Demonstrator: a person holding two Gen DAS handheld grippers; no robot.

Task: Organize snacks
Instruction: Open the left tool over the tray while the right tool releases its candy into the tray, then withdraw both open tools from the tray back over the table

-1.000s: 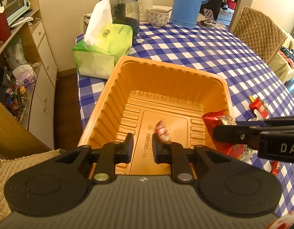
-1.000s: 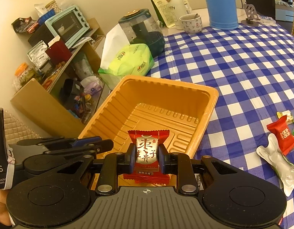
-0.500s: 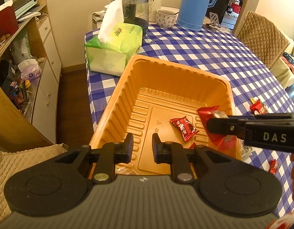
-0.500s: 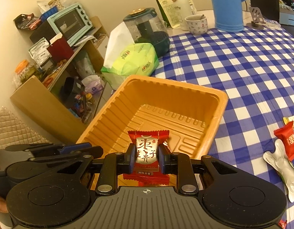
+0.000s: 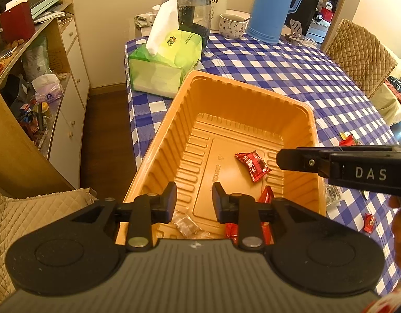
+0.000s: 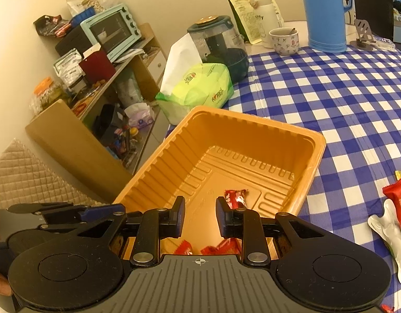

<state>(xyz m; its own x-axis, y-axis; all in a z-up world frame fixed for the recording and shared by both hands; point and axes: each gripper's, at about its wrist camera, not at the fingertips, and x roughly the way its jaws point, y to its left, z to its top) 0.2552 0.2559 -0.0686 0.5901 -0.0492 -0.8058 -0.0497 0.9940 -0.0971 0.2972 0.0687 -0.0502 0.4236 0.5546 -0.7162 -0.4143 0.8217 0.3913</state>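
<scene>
Now the right claw (image 6: 199,215) has spread wide and let its red candy (image 6: 183,248) drop into the orange tray (image 6: 316,154); the left claw (image 5: 194,199) stands empty, narrowly parted over the tray. More snacks (image 6: 397,204) wait on the worktop right of the tray.

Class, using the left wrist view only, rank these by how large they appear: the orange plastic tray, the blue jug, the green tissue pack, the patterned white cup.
1. Orange plastic tray, nearest the camera
2. and 3. Blue jug and green tissue pack: too similar to rank
4. Patterned white cup
</scene>
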